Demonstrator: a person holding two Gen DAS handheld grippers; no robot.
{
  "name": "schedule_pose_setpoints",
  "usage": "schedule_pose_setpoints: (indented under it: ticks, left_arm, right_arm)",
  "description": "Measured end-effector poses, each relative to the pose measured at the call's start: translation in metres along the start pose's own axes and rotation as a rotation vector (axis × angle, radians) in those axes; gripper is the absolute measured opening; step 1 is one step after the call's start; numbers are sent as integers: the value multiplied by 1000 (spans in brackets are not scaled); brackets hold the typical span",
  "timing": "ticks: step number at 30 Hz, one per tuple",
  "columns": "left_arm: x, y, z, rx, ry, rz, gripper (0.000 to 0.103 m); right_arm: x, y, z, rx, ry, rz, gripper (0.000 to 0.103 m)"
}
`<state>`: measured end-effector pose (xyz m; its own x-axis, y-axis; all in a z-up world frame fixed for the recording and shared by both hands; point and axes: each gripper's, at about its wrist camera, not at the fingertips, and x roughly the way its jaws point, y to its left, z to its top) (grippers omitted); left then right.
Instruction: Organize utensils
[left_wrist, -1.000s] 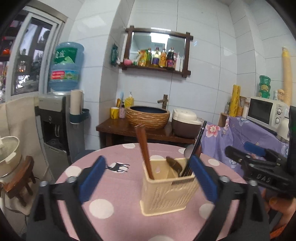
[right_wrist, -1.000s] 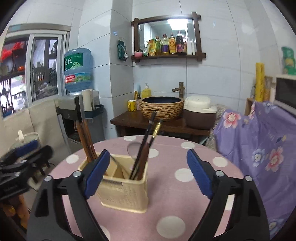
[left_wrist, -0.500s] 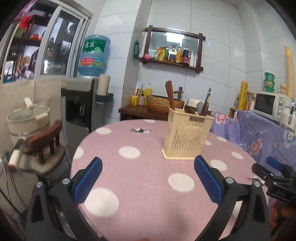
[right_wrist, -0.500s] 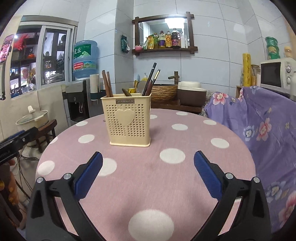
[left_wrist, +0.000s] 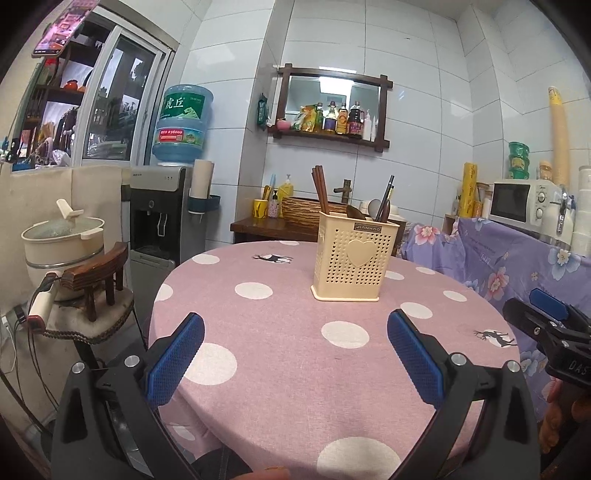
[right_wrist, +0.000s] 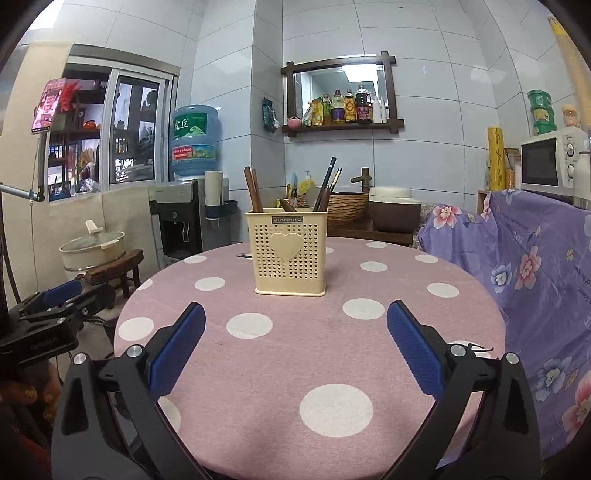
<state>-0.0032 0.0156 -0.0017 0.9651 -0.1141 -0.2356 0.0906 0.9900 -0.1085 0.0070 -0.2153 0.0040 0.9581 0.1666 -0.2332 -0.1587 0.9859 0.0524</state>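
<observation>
both grippers had drawn back from the utensil holder since a second ago, when they hung right over it. the left gripper and right gripper hovered low at the near edge of the worktop, jaws wide apart and empty. that read as the sorting being finished (nothing lay loose on the cloth). the holder stood upright mid-worktop, well beyond both. chopsticks rose at its left, darker utensils at its right; inner dividers and the spoon bowls stayed mostly hidden.
</observation>
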Motion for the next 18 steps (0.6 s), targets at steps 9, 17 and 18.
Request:
schedule_pose_setpoints:
  ticks: [9,17,18]
  left_arm:
    - [-1,0,-2,-2,-5,1,98]
    - [-1,0,-3,-12,4,-4,98]
    - [-1,0,-3,-11,4,-4,98]
  right_arm:
    - [1,-2,2,2,5,-10,97]
    - [2,-3,0,8,11,-11,97]
    - [2,-3,0,8,10,-11,97]
